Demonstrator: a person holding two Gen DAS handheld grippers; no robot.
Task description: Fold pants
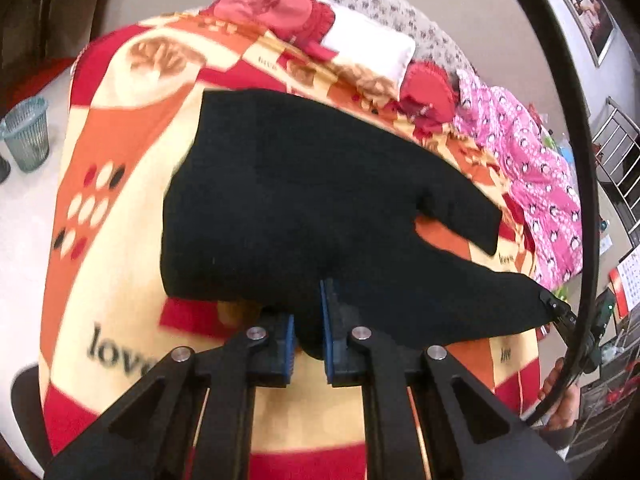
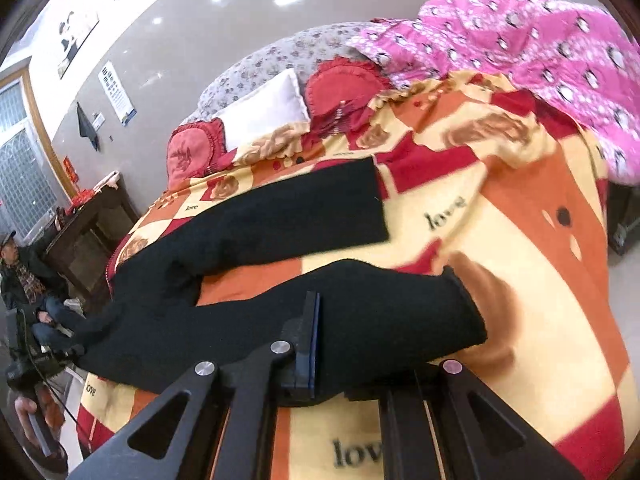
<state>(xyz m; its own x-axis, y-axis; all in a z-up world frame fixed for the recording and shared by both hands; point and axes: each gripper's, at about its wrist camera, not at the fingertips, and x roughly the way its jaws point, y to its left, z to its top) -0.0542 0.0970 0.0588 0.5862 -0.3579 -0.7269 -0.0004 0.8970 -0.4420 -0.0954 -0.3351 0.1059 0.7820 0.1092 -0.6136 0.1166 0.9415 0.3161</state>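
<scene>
Black pants (image 1: 300, 184) lie spread on a bed under a red, orange and cream blanket (image 1: 120, 152). My left gripper (image 1: 308, 312) is shut on a fold of the black cloth at the pants' near edge, and the cloth bulges between its blue pads. In the right wrist view the two pant legs (image 2: 280, 216) stretch apart across the blanket (image 2: 500, 240). My right gripper (image 2: 320, 320) is shut on the near leg (image 2: 392, 312), close to its cuff. That leg drapes over the right finger and hides it. The right gripper (image 1: 558, 312) also shows at the far right, holding the leg's end.
Red frilled cushions (image 1: 264, 4), a white pillow (image 1: 372, 46) and a pink patterned quilt (image 1: 536, 184) lie at the bed's far side. A mesh waste bin (image 1: 26, 136) stands on the floor at the left. A person (image 2: 24, 276) sits beside a dark wooden cabinet (image 2: 92, 232).
</scene>
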